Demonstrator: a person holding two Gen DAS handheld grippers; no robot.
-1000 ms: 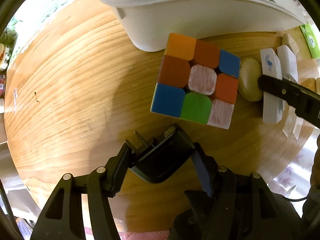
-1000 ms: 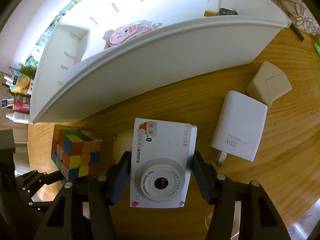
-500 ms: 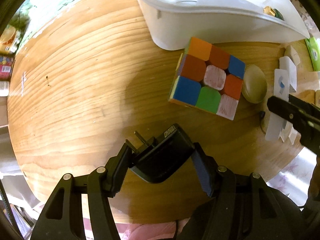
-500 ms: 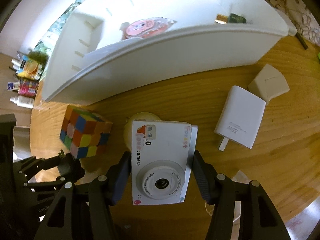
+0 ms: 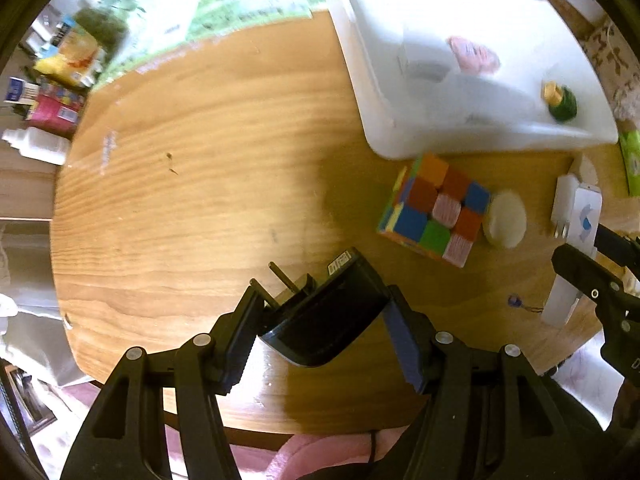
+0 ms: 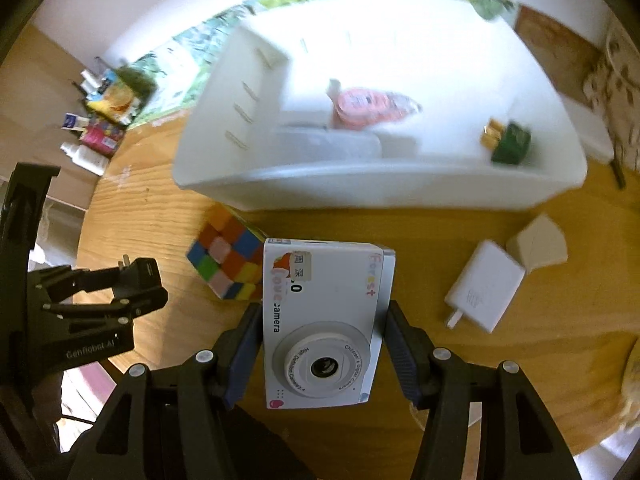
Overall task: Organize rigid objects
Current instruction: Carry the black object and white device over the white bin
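Home — wooden table (image 5: pixel 224 184), toiletry bottles (image 5: pixel 36 146)

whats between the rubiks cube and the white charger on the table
A pale round disc lies beside the cube, then bare wood up to the white charger; the left wrist view shows it.

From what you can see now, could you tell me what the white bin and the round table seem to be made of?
Large white rectangular bin: probably moulded plastic, smooth and matte, with rounded rim and ribbed inner wall. Round brown table: wood or wood veneer; visible grain lines, slight sheen.
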